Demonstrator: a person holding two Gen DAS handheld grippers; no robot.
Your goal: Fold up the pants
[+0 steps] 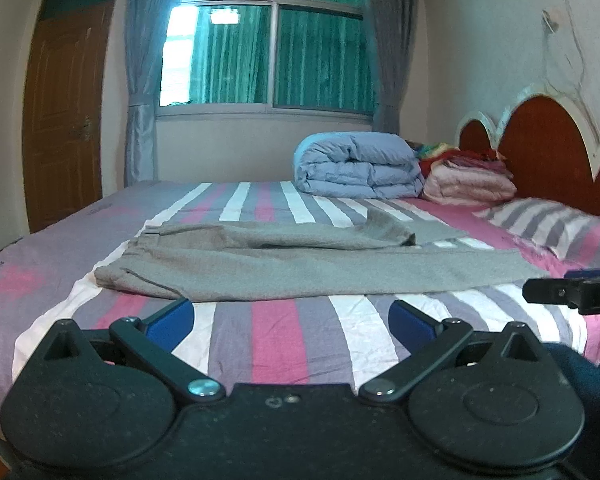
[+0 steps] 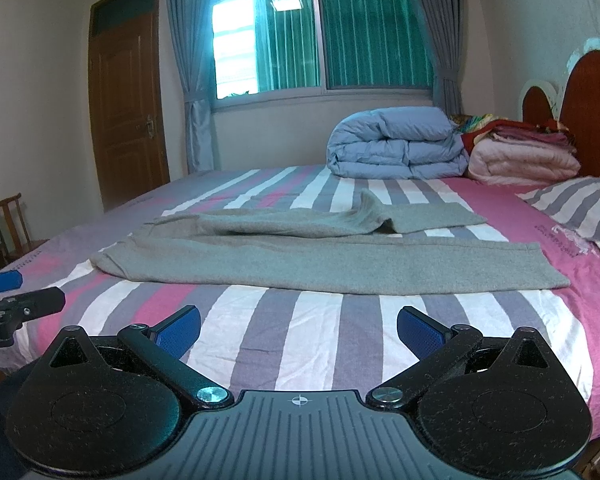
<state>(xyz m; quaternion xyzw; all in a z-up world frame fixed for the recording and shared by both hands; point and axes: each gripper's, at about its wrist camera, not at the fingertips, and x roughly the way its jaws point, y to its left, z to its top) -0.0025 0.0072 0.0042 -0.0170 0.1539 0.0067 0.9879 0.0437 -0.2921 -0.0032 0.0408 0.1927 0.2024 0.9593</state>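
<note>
The pants (image 1: 300, 264) were grey, of a soft knit, and lay spread flat across the striped bed (image 1: 276, 344), waistband toward the door side and legs running toward the headboard. The nearer leg lay straight and smooth. The farther leg was buckled partway along, a fold standing up near its middle, with its cuff end flat beyond. In the right wrist view the same pants (image 2: 320, 256) showed a rumpled bunch at the waist end.

The left tool (image 1: 292, 320) hovered over bare sheet just in front of the pants' near edge, its blue pads spread wide and holding nothing. The right tool (image 2: 298, 330) was likewise spread wide and empty, short of the near leg, not touching it.
</note>
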